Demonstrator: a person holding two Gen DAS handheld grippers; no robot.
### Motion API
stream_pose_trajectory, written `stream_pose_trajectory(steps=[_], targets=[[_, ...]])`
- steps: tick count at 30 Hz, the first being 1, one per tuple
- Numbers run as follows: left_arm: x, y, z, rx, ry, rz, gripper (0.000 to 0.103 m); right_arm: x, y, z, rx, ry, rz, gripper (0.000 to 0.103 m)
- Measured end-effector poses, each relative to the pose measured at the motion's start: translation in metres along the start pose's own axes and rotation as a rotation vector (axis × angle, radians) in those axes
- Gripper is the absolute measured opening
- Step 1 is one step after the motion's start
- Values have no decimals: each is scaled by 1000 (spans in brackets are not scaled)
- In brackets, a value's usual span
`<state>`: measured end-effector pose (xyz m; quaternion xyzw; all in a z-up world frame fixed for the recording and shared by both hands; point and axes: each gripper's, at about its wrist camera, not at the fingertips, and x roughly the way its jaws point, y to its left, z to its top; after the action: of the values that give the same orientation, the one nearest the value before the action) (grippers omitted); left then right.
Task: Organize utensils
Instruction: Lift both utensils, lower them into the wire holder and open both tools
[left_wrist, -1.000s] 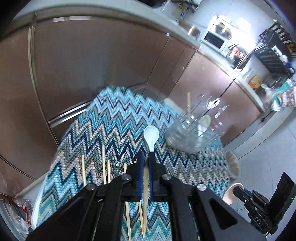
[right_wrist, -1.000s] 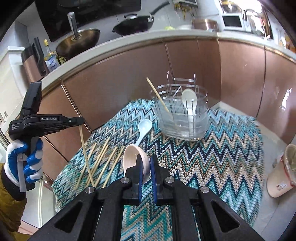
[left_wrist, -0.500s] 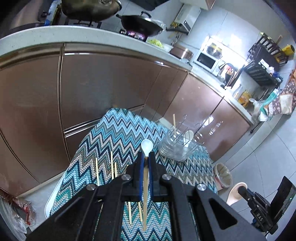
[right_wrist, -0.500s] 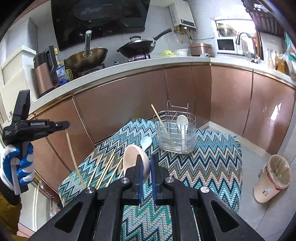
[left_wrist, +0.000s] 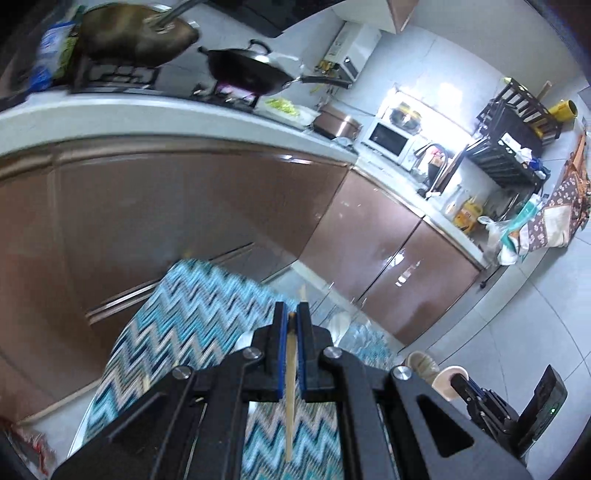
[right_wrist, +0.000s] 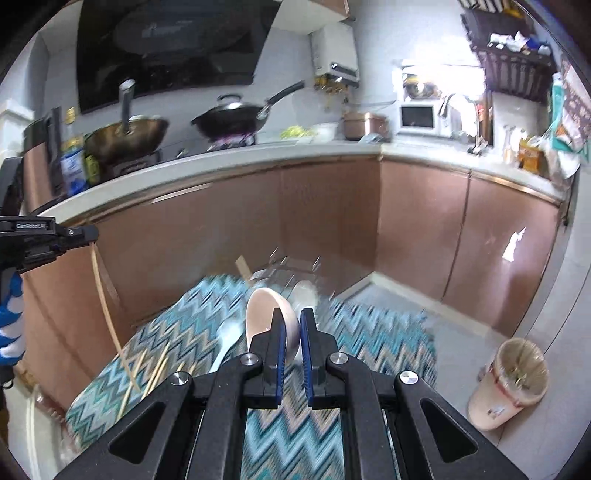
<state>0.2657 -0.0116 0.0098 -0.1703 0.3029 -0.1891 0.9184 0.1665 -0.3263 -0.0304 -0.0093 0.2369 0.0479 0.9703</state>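
Wooden chopstick (left_wrist: 290, 387) hanging pinched, pink spoon (right_wrist: 267, 321) held bowl-up, loose chopsticks (right_wrist: 155, 373) on cloth

Motion blur smeared the zigzag-patterned cloth (left_wrist: 192, 314) in both wrist views, so its pattern was lost near the far edge. The utensil rack (right_wrist: 291, 273) was reduced to faint wire streaks in the right wrist view, and in the left wrist view it was largely hidden behind the left gripper (left_wrist: 291, 321); its contents could not be told. The handle of the pink spoon (right_wrist: 267, 317) was concealed between the pads of the right gripper (right_wrist: 291, 332). The white spoon (right_wrist: 227, 338) was blurred. The gloved hand (right_wrist: 9, 325) was cut off by the left picture edge. The loose chopsticks (right_wrist: 155, 376) were too streaked to be counted.
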Motion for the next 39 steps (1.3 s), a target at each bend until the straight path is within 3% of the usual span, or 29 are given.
stream_pose_trajectory(steps=[7, 13, 19, 29, 31, 33, 34, 35, 36, 38, 39], targets=[[60, -43, 48, 26, -122, -40, 4, 46, -20, 43, -3, -140, -111, 8], [112, -69, 65, 57, -217, -26, 4, 94, -28, 52, -27, -185, -180, 8], [160, -83, 43, 136, -271, 36, 4, 140, -24, 35, -57, -173, -220, 8], [211, -68, -8, 201, -224, 91, 5, 182, -17, -5, -55, -117, -202, 13], [208, -67, -15, 207, -226, 90, 6, 183, -19, -9, -47, -107, -187, 19], [202, -66, -19, 212, -224, 94, 7, 181, -18, -9, -45, -99, -181, 34], [200, -66, -20, 212, -222, 92, 9, 175, -18, -10, -44, -111, -181, 51], [194, -65, -20, 211, -222, 89, 15, 170, -17, -9, -40, -121, -181, 65], [187, -64, -21, 209, -226, 90, 20, 165, -17, -9, -35, -129, -180, 69], [171, -62, -20, 203, -243, 98, 40, 152, -17, -7, -23, -142, -188, 82], [161, -61, -21, 200, -257, 103, 44, 145, -17, -6, -18, -149, -191, 84]])
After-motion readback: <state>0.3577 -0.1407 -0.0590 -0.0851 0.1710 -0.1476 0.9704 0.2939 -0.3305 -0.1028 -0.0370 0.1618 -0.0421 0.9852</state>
